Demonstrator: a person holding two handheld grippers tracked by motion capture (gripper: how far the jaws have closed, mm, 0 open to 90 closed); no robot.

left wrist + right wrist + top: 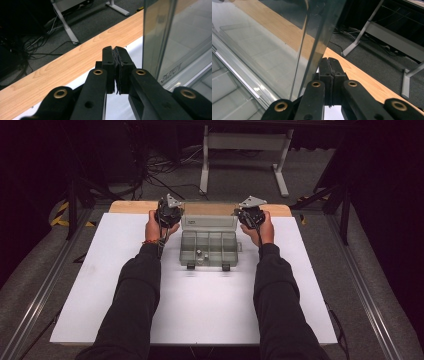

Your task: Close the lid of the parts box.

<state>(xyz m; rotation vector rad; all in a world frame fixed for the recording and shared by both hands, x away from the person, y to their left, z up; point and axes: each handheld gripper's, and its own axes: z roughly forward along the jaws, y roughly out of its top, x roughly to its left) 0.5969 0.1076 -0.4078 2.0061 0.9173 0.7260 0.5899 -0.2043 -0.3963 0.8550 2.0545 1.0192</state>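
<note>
From the high view, the box (208, 247) sits on the white board (125, 285) between the two hands, its lid (209, 221) raised at the far side. The left gripper (167, 212) stands just off the lid's left end, the right gripper (251, 215) just off its right end.

Left gripper view: jaws pressed together on nothing, the lid's (160, 37) edge upright just to their right, apart from the pads by the look of it.

Right gripper view: jaws pressed together too, the lid (287, 45) just to their left and leaning over them; whether it touches is hard to say.

The job looks like swinging the lid. Best done with both closed tips nudging the two ends evenly, so the box doesn't twist or slide on the board.
</note>
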